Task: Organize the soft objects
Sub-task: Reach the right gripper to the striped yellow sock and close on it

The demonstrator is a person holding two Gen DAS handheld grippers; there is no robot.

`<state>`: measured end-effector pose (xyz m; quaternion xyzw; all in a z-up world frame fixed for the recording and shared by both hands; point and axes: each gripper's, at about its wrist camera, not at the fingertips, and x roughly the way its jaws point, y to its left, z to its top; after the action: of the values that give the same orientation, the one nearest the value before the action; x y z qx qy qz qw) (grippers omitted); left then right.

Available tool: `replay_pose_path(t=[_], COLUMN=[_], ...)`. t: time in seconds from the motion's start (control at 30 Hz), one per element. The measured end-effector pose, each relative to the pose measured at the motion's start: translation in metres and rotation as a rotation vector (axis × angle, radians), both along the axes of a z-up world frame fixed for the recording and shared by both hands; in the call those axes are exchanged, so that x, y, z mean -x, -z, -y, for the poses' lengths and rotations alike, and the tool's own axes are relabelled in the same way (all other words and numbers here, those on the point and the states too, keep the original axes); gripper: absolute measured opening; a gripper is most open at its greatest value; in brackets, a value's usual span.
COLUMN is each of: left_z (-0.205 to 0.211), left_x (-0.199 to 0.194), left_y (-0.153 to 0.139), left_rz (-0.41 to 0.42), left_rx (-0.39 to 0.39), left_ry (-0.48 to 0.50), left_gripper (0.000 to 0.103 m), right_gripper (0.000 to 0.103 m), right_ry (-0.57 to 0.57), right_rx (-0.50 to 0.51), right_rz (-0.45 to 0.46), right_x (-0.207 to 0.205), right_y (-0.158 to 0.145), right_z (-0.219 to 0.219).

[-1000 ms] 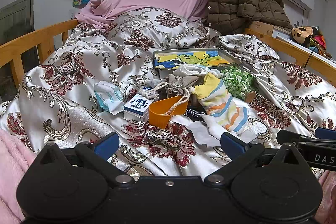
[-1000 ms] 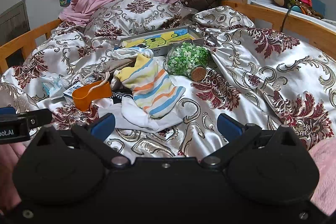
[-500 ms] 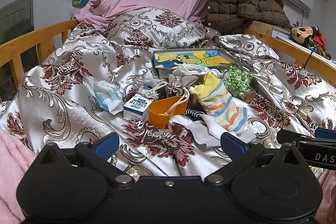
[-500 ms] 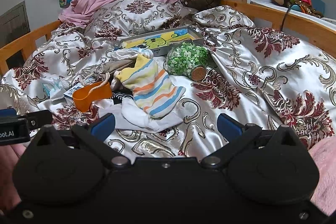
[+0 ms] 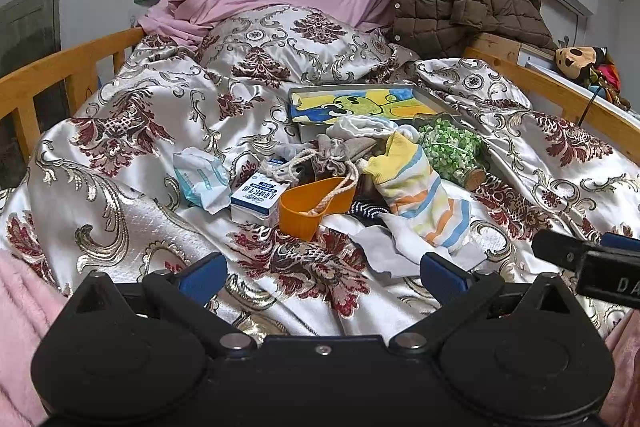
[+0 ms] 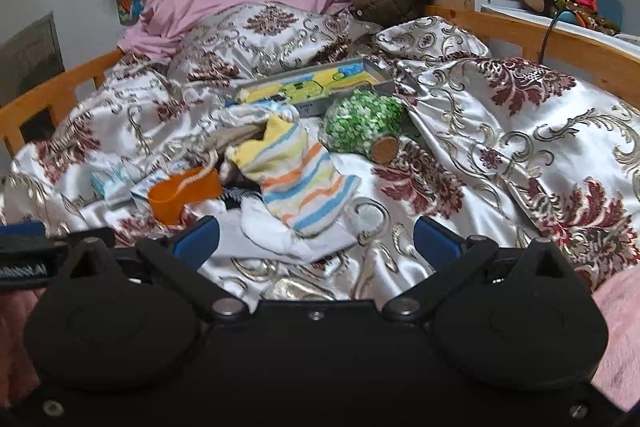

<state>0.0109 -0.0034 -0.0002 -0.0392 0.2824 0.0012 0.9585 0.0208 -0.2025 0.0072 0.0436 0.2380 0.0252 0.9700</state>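
We hold the left gripper (image 5: 322, 271) and right gripper (image 6: 316, 237) low in frame, jaws apart and empty, facing the striped sock (image 6: 294, 177) heaped mid-frame on the bedspread (image 6: 520, 131), likely our first pick.

Bare bedspread (image 6: 460, 211) lies open right of the striped sock (image 6: 296, 183), while an orange cup (image 5: 312, 205) and carton (image 5: 256, 201) crowd the left.
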Motion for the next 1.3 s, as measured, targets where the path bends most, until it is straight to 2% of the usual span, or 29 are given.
replay_pose_path(t=[0.1,0.2,0.4,0.53,0.93,1.07,1.3], left_z=[-0.003,-0.001,0.002,0.004,0.032,0.041,0.049], left_x=[-0.007,-0.018,-0.044,-0.064,-0.109,-0.119,-0.139], left_y=[-0.004,-0.006,-0.004,0.0,0.022,0.029,0.042], left_rz=[-0.009,-0.025,-0.044,-0.069,-0.076,-0.081,-0.135], left_rx=[0.006,-0.041,-0.072,-0.069,-0.155,-0.181,-0.21], left_ry=[0.006,0.017,0.085,0.155,0.401,0.44,0.475], left_gripper=[0.102,0.102,0.102,0.102,0.102,0.102,0.102], right_gripper=[0.103,0.103,0.103,0.103,0.102,0.102,0.102], right_ry=[-0.025,-0.049,-0.07,-0.098,-0.15,-0.154,-0.166], right_rx=[-0.018,-0.023,0.046,0.079,0.128,0.135,0.142], right_rz=[0.006,0.02,0.08,0.064,-0.021,-0.034,-0.051], right_x=[-0.007,-0.02,-0.049,-0.077,-0.141,-0.153,-0.172], right_y=[-0.006,-0.014,-0.018,-0.013,0.012,0.019,0.031], right_z=[0.001,0.004,0.016,0.018,0.02,0.019,0.02])
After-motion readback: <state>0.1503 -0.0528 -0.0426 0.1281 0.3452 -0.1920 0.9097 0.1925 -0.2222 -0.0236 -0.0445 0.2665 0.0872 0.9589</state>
